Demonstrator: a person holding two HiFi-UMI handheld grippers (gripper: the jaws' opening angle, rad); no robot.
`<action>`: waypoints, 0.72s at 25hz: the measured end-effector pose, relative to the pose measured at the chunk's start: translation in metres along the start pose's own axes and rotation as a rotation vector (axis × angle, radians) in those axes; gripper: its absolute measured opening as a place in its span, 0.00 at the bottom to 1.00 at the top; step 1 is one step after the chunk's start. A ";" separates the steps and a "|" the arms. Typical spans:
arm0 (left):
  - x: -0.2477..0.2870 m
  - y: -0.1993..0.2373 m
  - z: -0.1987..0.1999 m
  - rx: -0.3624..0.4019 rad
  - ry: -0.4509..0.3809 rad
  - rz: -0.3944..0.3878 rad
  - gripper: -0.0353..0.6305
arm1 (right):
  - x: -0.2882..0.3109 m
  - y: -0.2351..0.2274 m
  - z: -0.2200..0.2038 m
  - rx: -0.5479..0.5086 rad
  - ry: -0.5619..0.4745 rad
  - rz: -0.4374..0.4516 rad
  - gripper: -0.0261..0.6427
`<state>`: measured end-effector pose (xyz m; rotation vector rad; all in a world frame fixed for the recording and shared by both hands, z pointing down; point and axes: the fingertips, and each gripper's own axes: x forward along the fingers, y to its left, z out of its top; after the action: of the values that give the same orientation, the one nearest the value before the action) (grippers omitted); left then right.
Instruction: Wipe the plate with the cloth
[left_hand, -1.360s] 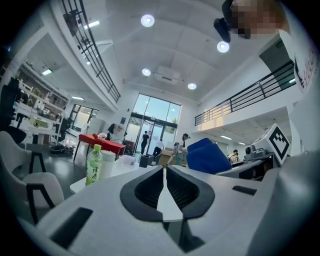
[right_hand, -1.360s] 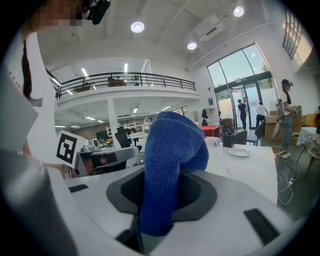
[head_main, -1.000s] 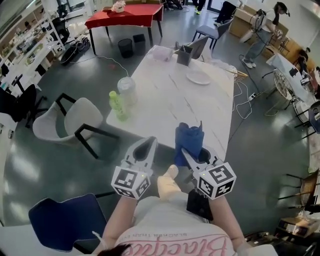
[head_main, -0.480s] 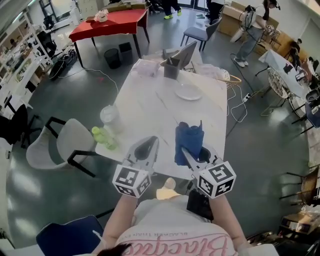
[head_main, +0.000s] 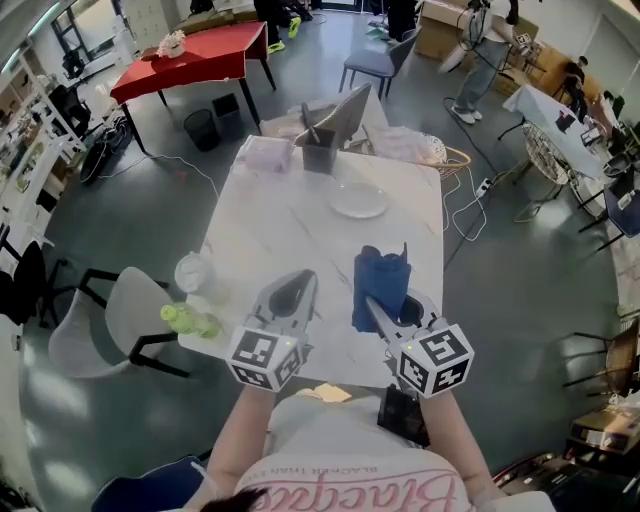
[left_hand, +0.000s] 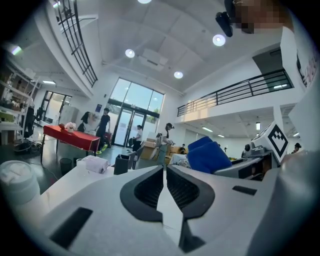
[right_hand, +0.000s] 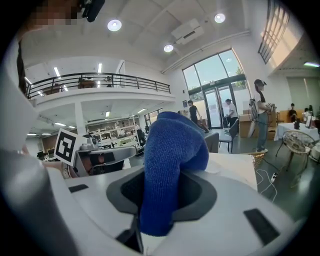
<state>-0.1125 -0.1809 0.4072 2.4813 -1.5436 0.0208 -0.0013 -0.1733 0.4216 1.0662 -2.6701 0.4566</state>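
A white plate (head_main: 358, 201) lies on the far half of the white marble table (head_main: 270, 240). My right gripper (head_main: 378, 303) is shut on a folded blue cloth (head_main: 380, 285), which sticks up between the jaws (right_hand: 170, 165) over the table's near edge. My left gripper (head_main: 293, 292) is shut with nothing in it, level with the right one and just to its left; its jaws meet in the left gripper view (left_hand: 164, 176). Both grippers hang well short of the plate.
A clear lidded jar (head_main: 192, 272) and a lying green bottle (head_main: 190, 320) sit at the table's near-left corner. A dark holder (head_main: 318, 155), a white pack (head_main: 266, 153) and a grey chair (head_main: 342, 112) stand at the far end. A white chair (head_main: 100, 325) stands left of the table.
Both grippers and the cloth have come forward over the table's near edge; the table and plate now lie closer and more centred below. The jaws have kept their state.
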 end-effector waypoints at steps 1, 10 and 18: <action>0.007 0.001 0.001 -0.001 0.007 -0.013 0.08 | 0.002 -0.005 0.002 0.003 0.000 -0.006 0.21; 0.055 0.015 -0.013 0.050 0.098 -0.078 0.08 | 0.024 -0.039 0.001 0.069 0.009 -0.069 0.21; 0.106 0.039 -0.030 0.024 0.166 -0.162 0.08 | 0.059 -0.074 0.004 0.136 0.032 -0.130 0.21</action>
<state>-0.0968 -0.2861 0.4567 2.5427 -1.2811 0.2147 0.0076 -0.2624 0.4520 1.2504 -2.5528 0.6309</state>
